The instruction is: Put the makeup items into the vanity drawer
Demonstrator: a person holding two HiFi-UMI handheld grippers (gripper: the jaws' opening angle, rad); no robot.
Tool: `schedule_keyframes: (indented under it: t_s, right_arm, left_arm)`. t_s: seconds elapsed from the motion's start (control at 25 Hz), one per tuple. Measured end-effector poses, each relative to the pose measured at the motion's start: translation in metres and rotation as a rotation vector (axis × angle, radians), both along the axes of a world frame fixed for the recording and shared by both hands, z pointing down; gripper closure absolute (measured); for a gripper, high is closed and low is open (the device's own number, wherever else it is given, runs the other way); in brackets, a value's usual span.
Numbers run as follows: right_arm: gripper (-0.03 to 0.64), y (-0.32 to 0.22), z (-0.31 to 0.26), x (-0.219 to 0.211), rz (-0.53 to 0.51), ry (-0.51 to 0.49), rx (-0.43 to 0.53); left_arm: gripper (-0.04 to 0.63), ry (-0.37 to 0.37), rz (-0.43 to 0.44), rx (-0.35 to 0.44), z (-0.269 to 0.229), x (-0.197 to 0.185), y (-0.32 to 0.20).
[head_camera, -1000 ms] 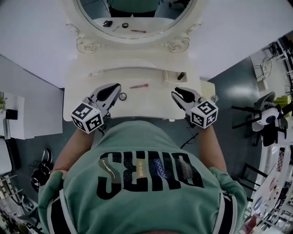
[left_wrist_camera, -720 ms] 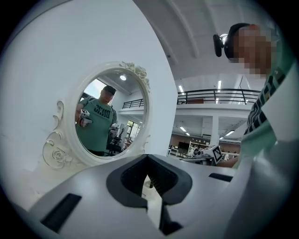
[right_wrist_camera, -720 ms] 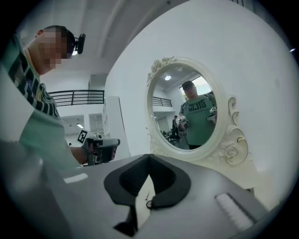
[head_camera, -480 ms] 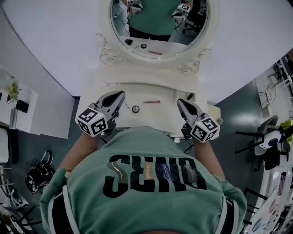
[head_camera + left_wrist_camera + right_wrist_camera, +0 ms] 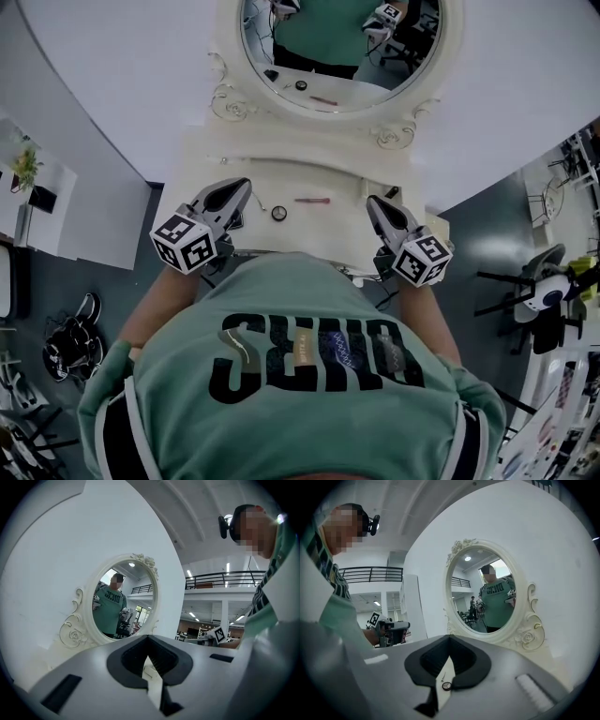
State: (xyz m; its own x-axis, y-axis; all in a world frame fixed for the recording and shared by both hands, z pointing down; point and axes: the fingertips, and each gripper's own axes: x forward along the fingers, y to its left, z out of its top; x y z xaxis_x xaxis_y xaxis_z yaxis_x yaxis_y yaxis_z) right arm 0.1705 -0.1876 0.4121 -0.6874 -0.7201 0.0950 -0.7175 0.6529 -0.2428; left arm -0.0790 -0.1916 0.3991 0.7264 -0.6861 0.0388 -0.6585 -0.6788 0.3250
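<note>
Makeup items (round dark compact, slim pink stick) lie untouched on the white vanity worktop: the right gripper just pressed together empty, the left gripper seemingly likewise, so stowing hasn't begun.

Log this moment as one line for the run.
left gripper: shut, empty | right gripper: shut, empty | compact: on vanity, untouched | pink stick: on vanity, untouched
</note>
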Motion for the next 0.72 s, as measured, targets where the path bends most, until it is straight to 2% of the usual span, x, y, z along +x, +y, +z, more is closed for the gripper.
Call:
schedule_keyframes:
  t_s: [0.72]
  right_arm:
    - [0.611, -0.009, 0.0069, 0.0038, 0.008, 0.051, -0.023]
  left_arm:
    - [0.592, 0.001, 0.007, -0.002, 0.0038, 0.0025, -0.0061]
